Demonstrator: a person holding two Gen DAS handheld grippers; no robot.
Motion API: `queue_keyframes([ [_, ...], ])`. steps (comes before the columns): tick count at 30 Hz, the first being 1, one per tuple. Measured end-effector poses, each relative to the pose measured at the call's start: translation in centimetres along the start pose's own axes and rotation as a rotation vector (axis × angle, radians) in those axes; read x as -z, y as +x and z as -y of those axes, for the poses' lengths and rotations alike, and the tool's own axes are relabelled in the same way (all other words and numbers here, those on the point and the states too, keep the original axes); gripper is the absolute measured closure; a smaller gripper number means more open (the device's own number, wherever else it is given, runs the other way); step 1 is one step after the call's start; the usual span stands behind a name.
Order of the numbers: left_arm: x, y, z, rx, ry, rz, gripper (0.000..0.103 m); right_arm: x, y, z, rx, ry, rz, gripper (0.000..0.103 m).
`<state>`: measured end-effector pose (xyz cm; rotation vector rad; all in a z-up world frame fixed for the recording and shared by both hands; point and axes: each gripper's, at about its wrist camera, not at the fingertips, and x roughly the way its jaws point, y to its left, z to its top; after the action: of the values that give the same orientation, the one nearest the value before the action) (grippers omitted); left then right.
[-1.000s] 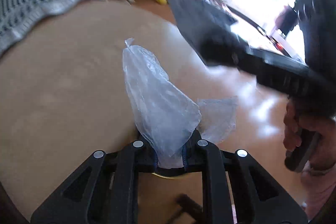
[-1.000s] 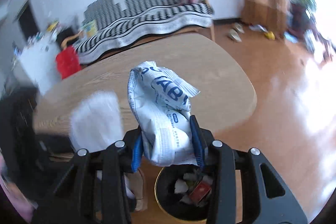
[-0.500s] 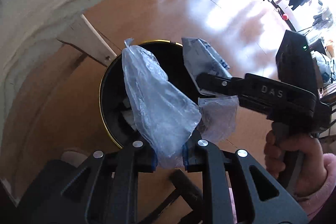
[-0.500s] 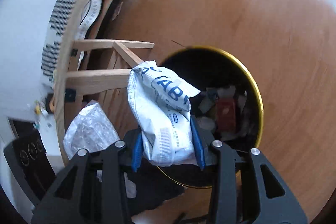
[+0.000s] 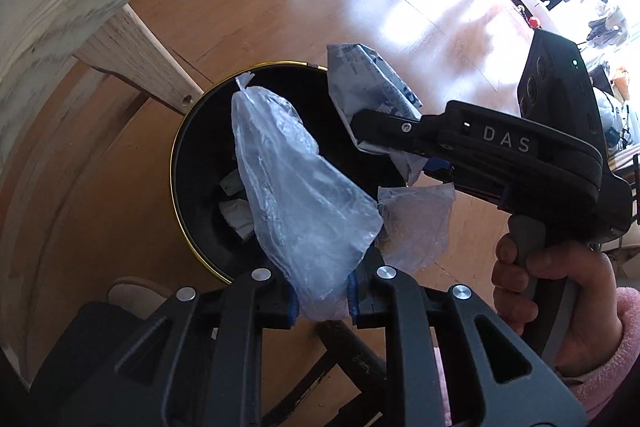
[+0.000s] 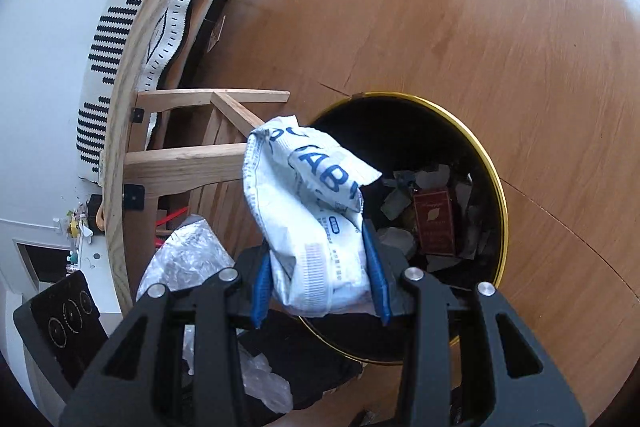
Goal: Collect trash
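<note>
Over the round black gold-rimmed trash bin (image 6: 490,183) on wood floor | left claw (image 5: 323,301) clamps crinkled clear plastic bag (image 5: 296,195) | right claw (image 6: 320,291) grips crumpled white blue-printed wrapper (image 6: 308,223) | pale wooden worktop leg (image 5: 140,63) beside bin

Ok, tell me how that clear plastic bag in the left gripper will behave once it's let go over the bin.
The clear plastic bag looks thin and crumpled, so probably floppy and very light. It may drift rather than drop straight into the bin. Film might cling to the left gripper.
</note>
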<state>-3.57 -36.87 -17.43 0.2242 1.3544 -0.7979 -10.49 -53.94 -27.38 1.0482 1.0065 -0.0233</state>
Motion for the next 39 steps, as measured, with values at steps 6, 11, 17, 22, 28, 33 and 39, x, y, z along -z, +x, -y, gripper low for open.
queue_keyframes([
  [6,-0.1,0.6,-1.2,0.02,-0.003,-0.007,0.087,-0.2,0.0,0.0,0.0,-0.006,-0.004,0.063],
  [11,-0.2,1.1,-1.8,0.046,-0.03,-0.014,0.085,-0.6,-0.1,-0.1,0.001,-0.008,-0.004,0.059],
  [17,0.0,1.0,-2.0,0.014,-0.073,0.054,0.006,-1.4,-2.8,-1.9,0.122,-0.057,0.123,0.007],
  [22,0.2,-1.4,-0.9,-0.076,0.021,0.162,0.006,-1.2,-7.1,-6.4,0.519,-0.252,0.422,0.007],
  [28,0.6,-12.8,0.0,-0.118,0.074,0.467,0.006,0.7,-8.6,-14.4,0.718,-0.537,0.629,0.007],
  [33,2.6,-22.8,-6.6,-0.28,-0.043,0.701,0.006,0.8,-6.8,-23.0,0.463,-0.623,0.549,0.007],
  [39,7.5,-30.1,-20.3,-0.504,-0.421,0.82,0.006,3.5,-1.0,-37.0,0.306,-0.662,0.614,0.007],
])
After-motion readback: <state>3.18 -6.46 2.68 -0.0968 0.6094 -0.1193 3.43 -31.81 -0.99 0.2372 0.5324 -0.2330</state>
